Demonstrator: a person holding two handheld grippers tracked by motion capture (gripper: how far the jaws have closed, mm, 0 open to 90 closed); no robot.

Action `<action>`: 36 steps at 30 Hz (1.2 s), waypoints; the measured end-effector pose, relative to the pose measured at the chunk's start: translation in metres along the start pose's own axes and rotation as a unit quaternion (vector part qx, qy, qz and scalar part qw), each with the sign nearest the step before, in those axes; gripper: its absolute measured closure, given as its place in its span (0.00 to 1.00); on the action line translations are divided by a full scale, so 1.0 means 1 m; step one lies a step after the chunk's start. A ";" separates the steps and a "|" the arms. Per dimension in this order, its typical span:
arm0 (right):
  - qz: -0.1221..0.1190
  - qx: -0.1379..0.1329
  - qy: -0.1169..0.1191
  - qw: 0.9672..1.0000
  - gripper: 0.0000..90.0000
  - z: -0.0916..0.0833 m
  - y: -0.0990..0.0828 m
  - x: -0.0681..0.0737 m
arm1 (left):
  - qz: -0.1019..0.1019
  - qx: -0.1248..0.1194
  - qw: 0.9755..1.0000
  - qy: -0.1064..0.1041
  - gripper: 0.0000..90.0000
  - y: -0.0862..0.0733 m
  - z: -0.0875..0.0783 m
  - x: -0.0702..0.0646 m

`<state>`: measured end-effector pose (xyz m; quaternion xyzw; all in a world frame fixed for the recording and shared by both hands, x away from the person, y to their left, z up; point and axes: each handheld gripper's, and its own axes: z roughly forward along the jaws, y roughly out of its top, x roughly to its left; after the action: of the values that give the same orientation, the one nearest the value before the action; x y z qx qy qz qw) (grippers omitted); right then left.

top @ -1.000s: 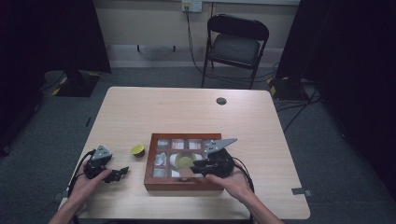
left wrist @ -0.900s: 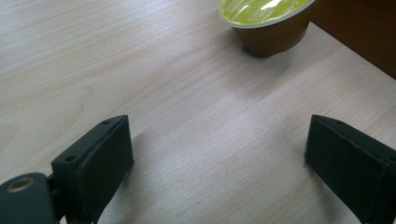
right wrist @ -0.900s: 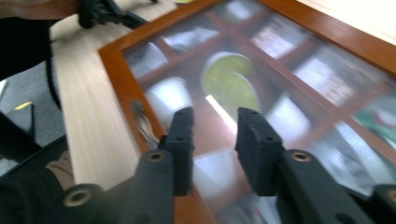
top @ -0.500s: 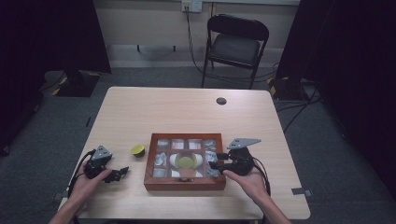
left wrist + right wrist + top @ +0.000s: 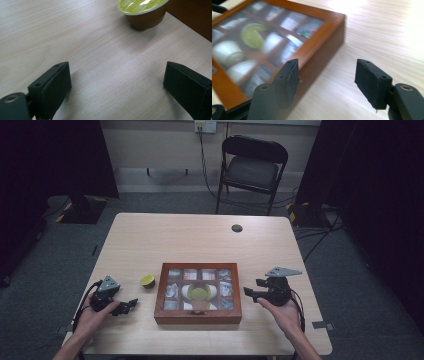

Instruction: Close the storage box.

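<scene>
Jaws on both grippers stand apart with nothing between them. We note the right gripper [image 5: 251, 293] at the lower right of the high view, just beside the right wall of the wooden box [image 5: 198, 315]; its jaws have just been opening, and between them we see only bare table. In the right gripper view the right gripper [image 5: 327, 78] looks along the box's edge: the box [image 5: 325, 27] fills the upper left of that frame, its near corner passing behind the left jaw, and we cannot tell whether that jaw touches the wood.

We record a green-topped capsule [image 5: 198, 293] lying on the glass lid in the middle of the box, with pale capsules beside it; the same green capsule [image 5: 251, 34] shows blurred at the upper left of the right gripper view.

At the lower left of the high view the left gripper [image 5: 131, 304] rests low over the table [image 5: 200, 240], held wide. A second capsule [image 5: 147, 280] sits on the table between this gripper and the box's left wall, apart from both. In the left gripper view that capsule [image 5: 142, 11] stands upside down at the top centre, well ahead of the left gripper [image 5: 116, 80], the box's wall just to its right.
</scene>
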<state>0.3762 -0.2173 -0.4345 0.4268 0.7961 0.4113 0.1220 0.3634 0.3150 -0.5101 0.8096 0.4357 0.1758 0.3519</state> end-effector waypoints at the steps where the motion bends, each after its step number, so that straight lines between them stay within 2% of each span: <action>1: 0.006 0.001 -0.007 1.000 0.38 -0.001 -0.003 -0.004 | 0.000 0.000 1.000 0.000 0.08 0.000 0.000 0.000; 10: 0.044 0.015 -0.057 0.997 0.33 -0.011 -0.024 -0.038 | -0.004 0.002 1.000 0.005 0.06 0.000 0.000 0.000; 14: 0.065 0.026 -0.088 0.994 0.30 -0.013 -0.036 -0.054 | -0.004 0.002 1.000 0.006 0.06 0.000 0.000 0.000; 17: 0.075 0.036 -0.117 0.990 0.28 -0.011 -0.044 -0.062 | -0.010 0.005 1.000 0.013 0.04 0.000 0.001 -0.001; 20: 0.080 0.050 -0.141 0.986 0.29 -0.008 -0.050 -0.067 | -0.016 0.012 1.000 0.018 0.02 0.001 0.001 -0.001; 22: 0.088 0.055 -0.161 0.982 0.29 -0.007 -0.054 -0.071 | -0.019 0.012 1.000 0.021 0.00 0.001 0.001 -0.001; 25: 0.086 0.066 -0.189 0.976 0.27 -0.004 -0.058 -0.073 | -0.019 0.011 1.000 0.022 0.00 0.001 0.001 -0.001; 28: 0.090 0.059 -0.202 0.974 0.25 -0.002 -0.062 -0.073 | -0.020 0.011 1.000 0.022 0.00 0.001 0.001 -0.001; 31: 0.086 0.040 -0.217 0.971 0.20 0.000 -0.067 -0.070 | -0.021 0.011 0.999 0.024 0.00 0.001 0.001 -0.002; 33: 0.096 0.031 -0.230 0.968 0.15 0.002 -0.069 -0.069 | -0.024 0.011 0.999 0.025 0.00 0.000 0.001 -0.002; 36: 0.095 0.018 -0.233 0.968 0.14 0.002 -0.072 -0.068 | -0.029 0.011 0.999 0.028 0.00 0.000 0.001 -0.003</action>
<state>0.3769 -0.2909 -0.5016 0.5868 0.7088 0.2961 0.2563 0.3621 0.3120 -0.5107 0.7951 0.4706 0.1834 0.3358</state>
